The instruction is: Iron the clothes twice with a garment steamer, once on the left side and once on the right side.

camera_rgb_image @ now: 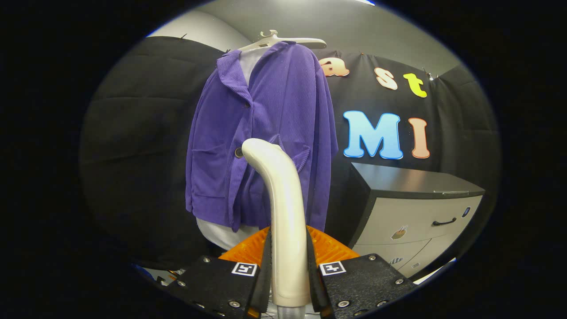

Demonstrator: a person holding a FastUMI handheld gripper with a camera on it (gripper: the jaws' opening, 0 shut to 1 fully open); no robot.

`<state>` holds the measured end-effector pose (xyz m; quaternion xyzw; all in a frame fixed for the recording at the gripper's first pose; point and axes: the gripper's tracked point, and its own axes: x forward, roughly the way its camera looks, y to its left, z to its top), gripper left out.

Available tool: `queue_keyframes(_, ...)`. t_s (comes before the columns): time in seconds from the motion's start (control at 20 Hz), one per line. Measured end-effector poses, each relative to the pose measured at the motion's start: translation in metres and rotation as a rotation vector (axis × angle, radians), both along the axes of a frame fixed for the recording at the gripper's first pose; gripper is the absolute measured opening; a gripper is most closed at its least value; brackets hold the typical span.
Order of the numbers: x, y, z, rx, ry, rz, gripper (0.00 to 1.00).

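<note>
My claw (288,266) pinches the steamer (283,212) by its stiff, smooth handle, likely slippery; purple jacket (261,133) hangs soft beyond

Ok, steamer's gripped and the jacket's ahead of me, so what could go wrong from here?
The gripper clamps the smooth cream steamer handle low down, so its head could twist or slip. The purple corduroy jacket hangs loosely on a white hanger; pressing may swing it away. Its dark buttons could snag the head.
</note>
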<state>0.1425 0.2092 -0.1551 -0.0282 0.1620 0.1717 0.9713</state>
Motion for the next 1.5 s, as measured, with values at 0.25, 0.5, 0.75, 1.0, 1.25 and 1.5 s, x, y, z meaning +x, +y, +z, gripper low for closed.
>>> queue_keyframes(0.25, -0.014, -0.004, -0.041, -0.038, 0.067, 0.000, 0.37)
queue_keyframes(0.5, -0.031, -0.011, -0.070, -0.046, 0.129, -0.008, 0.37)
queue_keyframes(0.75, -0.035, -0.013, -0.038, 0.000, 0.071, -0.010, 0.37)
queue_keyframes(1.0, -0.028, 0.001, 0.028, 0.044, -0.045, 0.020, 0.37)
queue_keyframes(1.25, -0.016, 0.023, 0.096, 0.095, -0.138, 0.054, 0.37)
queue_keyframes(1.5, -0.001, 0.051, 0.168, 0.164, -0.230, 0.075, 0.37)
